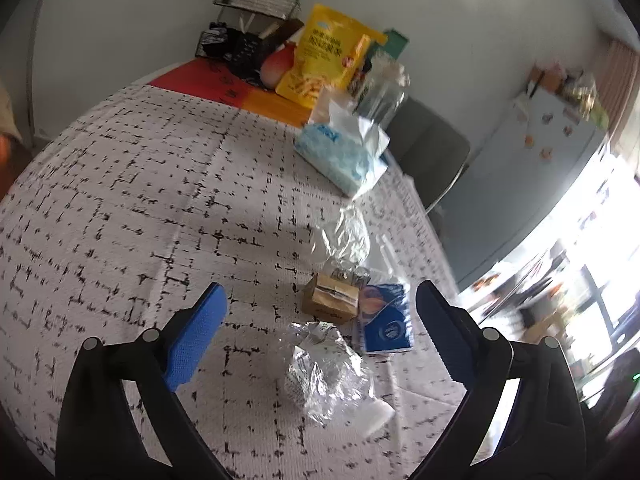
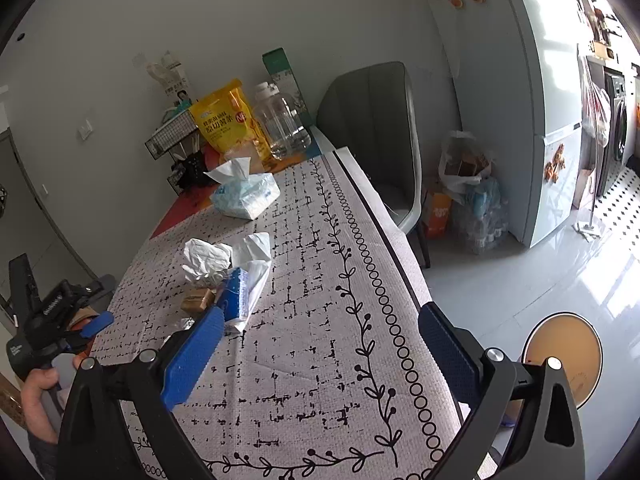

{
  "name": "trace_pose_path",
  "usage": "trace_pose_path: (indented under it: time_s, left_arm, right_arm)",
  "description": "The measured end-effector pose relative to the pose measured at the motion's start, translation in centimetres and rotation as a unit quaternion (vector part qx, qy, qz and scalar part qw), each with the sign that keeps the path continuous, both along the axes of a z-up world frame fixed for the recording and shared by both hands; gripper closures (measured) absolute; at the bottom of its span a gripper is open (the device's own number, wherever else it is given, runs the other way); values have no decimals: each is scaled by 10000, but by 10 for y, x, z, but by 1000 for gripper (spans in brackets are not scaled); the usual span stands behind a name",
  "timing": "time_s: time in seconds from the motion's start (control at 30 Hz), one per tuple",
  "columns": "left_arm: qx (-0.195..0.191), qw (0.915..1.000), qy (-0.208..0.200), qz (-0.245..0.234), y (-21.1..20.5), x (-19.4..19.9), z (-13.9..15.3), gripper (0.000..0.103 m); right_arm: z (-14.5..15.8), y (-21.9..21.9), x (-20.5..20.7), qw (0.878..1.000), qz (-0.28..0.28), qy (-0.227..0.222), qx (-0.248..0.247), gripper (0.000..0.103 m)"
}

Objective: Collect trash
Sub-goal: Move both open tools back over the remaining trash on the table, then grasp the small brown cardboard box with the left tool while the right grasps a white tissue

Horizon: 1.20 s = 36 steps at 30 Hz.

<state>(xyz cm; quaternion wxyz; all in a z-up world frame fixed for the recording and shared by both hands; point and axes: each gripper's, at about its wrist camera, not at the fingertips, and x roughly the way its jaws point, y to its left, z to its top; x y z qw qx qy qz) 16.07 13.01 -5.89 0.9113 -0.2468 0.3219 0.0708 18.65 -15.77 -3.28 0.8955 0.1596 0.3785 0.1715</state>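
Observation:
A small pile of trash lies on the patterned tablecloth [image 1: 120, 200]. A crumpled clear and silver wrapper [image 1: 320, 368] sits lowest in the left wrist view. Behind it are a small brown box [image 1: 330, 298] and a blue packet [image 1: 386, 320]. My left gripper [image 1: 320, 320] is open, its blue pads well apart on either side of the wrapper and not touching it. The right wrist view shows the same brown box [image 2: 198, 300], the blue packet [image 2: 234, 296], a crumpled white tissue [image 2: 206, 260] and a white plastic bag [image 2: 256, 256]. My right gripper [image 2: 320, 344] is open over bare cloth.
A tissue pack [image 2: 246, 196], a yellow snack bag [image 2: 228, 120], a clear jar [image 2: 282, 124] and a wire rack [image 2: 172, 136] stand at the table's far end. A grey chair [image 2: 376, 136], floor bags [image 2: 468, 184] and a round stool [image 2: 560, 356] flank the table's right edge. A hand [image 2: 36, 392] holds the left gripper.

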Motion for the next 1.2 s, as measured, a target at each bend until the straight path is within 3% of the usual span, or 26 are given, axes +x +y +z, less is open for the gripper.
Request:
trace_pose_path:
  time_s: [0.17,0.57,0.7,0.8,1.07,1.2]
  left_arm:
    - [185,9988,422,-187,-13,33,-17,20]
    - [747,9895,1199,-308,-32,77,-51,22]
    - [704,9882,1334,-280,-28,82,-63,36]
    - [672,9895,1256,-238,-24,82,-63,54]
    - [193,9974,700,10,1,66,-49,54]
    - [62,9985,455,285,19,54,-40,54]
  right_arm:
    - [-1,-1,15,10000,4,92,33,8]
    - [-17,16,53,9988,277,411,23,8]
    - [-22,28,62,9980,419,479,29,8]
    - [-26,39,71,9972,502,554,61,9]
    - [-42,84,111,9903,939,981,277,42]
    - [-56,107,129,9855,1098,1251,328,54]
